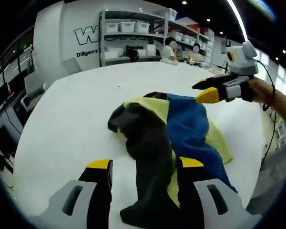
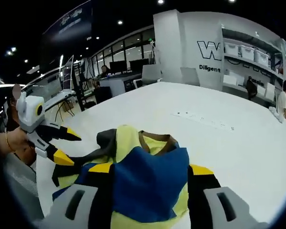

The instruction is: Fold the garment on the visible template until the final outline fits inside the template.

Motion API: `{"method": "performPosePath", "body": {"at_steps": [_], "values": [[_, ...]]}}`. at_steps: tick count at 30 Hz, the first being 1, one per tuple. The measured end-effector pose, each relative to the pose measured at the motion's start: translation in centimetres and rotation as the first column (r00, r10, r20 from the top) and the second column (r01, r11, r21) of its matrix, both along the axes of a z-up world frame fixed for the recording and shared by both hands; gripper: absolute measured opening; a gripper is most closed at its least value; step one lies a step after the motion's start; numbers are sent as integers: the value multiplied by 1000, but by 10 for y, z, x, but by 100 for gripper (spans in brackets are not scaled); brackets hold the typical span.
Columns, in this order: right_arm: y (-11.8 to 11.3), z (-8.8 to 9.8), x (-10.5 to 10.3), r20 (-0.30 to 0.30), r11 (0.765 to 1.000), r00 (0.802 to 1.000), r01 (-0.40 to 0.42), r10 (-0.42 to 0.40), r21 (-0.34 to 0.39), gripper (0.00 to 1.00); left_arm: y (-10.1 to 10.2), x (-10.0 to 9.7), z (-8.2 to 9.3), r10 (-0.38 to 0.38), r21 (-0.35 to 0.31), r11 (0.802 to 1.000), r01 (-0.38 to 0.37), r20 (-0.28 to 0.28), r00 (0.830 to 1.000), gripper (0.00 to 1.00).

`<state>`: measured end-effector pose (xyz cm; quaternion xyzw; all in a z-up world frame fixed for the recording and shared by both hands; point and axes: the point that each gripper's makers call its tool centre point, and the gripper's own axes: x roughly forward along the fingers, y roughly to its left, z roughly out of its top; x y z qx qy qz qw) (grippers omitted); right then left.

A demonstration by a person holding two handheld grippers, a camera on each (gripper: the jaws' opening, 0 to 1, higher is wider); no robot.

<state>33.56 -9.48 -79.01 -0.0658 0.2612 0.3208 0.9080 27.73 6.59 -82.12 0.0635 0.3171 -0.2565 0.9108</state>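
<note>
Crumpled on the white worktop (image 1: 71, 109), the garment (image 1: 167, 143) lies between the spread jaws of the left gripper (image 1: 145, 164) and right gripper (image 2: 150, 169), neither grasping it.

My left gripper (image 1: 145, 167) sits low with its jaws spread wide apart. My right gripper (image 2: 150, 172) is likewise parted; in the left gripper view it hangs raised, held by my hand (image 1: 260, 90).

An open lab-like office: storage shelves (image 1: 133, 36), desk monitors (image 2: 118, 66), white table (image 1: 76, 124).
</note>
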Motion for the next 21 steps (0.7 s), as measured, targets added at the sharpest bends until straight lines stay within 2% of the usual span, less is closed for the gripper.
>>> {"method": "performPosePath", "body": {"at_steps": [4,8,11,13,17,21], "values": [[11,-8,2,-4,999,999,-41,41,-13,47,-4,1,-6,-14,-6,1000,14,-1,1000,42],[20,-17,4,-9,997,997,-76,76,-34,33,-14,-1,-13,-52,-33,998,51,-22,998,28],[21,-22,6,-12,995,997,-81,81,-52,33,-17,-3,-16,-66,-25,998,65,-30,997,20],[21,-24,7,-6,994,996,-88,88,-67,26,-17,-3,-17,-67,-22,998,66,-32,997,16],[20,-27,10,-5,992,995,-96,96,-81,13,-20,-5,-18,-75,-55,996,73,-38,996,0],[16,-24,11,-1,994,997,-81,81,-79,5,-12,-6,-26,-40,-34,999,37,-85,996,0]]}}
